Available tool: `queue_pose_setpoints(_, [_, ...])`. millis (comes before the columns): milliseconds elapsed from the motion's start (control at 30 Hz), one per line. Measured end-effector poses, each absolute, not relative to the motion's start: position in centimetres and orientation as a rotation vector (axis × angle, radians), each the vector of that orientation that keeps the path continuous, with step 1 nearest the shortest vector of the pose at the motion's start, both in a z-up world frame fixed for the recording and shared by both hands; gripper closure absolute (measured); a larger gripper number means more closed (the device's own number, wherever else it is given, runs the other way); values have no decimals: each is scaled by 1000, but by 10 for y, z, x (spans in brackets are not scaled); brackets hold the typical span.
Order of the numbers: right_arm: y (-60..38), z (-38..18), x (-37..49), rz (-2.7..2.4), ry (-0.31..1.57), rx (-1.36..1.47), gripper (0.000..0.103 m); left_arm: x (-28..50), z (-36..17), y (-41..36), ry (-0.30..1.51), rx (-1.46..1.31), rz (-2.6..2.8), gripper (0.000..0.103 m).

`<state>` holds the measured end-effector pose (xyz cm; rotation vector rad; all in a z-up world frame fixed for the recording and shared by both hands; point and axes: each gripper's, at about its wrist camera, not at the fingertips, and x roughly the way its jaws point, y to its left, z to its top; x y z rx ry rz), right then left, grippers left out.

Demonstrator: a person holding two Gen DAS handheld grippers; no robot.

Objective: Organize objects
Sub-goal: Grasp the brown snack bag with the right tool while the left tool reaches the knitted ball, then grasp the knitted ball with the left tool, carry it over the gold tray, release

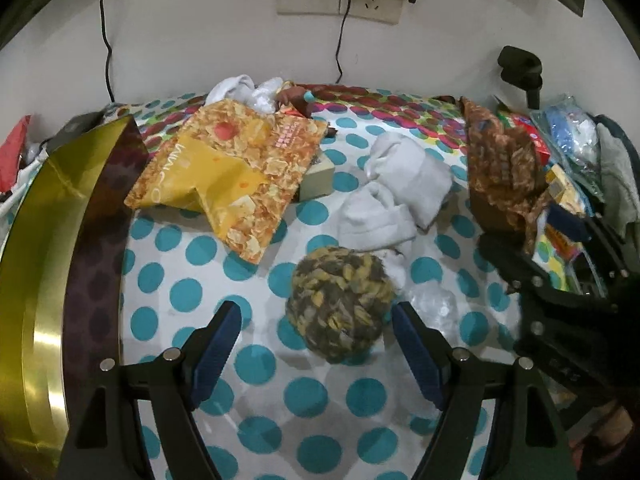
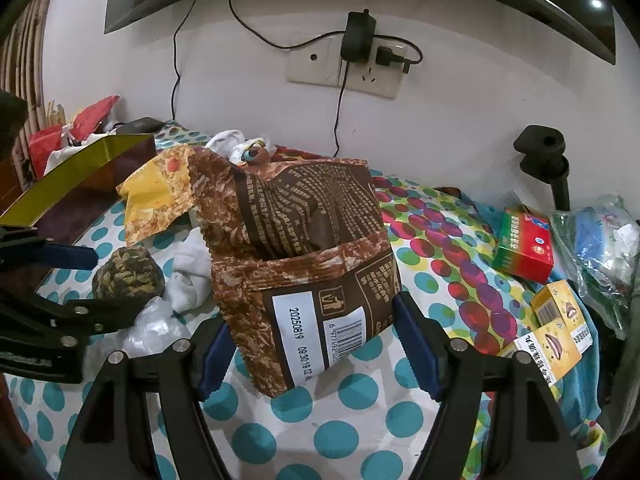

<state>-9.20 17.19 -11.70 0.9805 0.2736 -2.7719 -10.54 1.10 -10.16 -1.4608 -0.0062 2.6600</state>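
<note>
On the dotted tablecloth [image 1: 256, 364], sorting looks barely begun: left tongs [image 1: 316, 344] stand apart beside a yellow-grey braided yarn ball [image 1: 340, 304]; right tongs [image 2: 310, 344] bracket a brown printed snack bag [image 2: 304, 264], grip uncertain. White socks [image 1: 400, 192], an orange bag [image 1: 232, 172] and boxes [image 2: 524, 248] lie scattered.

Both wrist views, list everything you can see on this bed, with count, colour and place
Rope ball: one, yellow and grey, between the left fingers, untouched.
Brown snack bag: one, upright between the right fingers.
Yellow snack bag: one, orange-yellow, flat, mid-left.
White socks: bundled, count unclear, behind the ball.
Gold box: one, open, left edge.
Red-green box: one, right side.
Yellow boxes: two, near the right edge.
Clear plastic: crumpled, beside the ball.
Sheet: white with teal dots.
Left hand-held gripper: open.
Right hand-held gripper: open around the brown bag; contact unclear.
</note>
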Motion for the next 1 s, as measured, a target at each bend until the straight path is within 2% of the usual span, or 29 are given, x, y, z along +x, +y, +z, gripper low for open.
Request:
queue_pose_setpoints(267, [169,-119,-92,-2767,285,986,30,-111,-113,1,-139,-1482,2633,23])
queue_pose_setpoints(333, [169,-119,-92,-2767,289,986,30,-109,-111,1,-147,-1466,2641,26])
queue_pose_setpoints(400, [170,-119,-92,-2767,282,986,30,-108,-108,2,-164,-1437,2623,47])
queue_pose_setpoints(433, [171,-119,-91,-2767,278,985,30,-108,-106,3,-171,-1432,2616,49])
queue_pose_setpoints(600, [171,-118,-91,-2776,278,979,31,-107,-105,12,-73,-1442,2640,50])
queue_pose_setpoints(1000, [171,-118,-92,-2796,292,985,32,-97,-82,0,-64,-1401,2698,50])
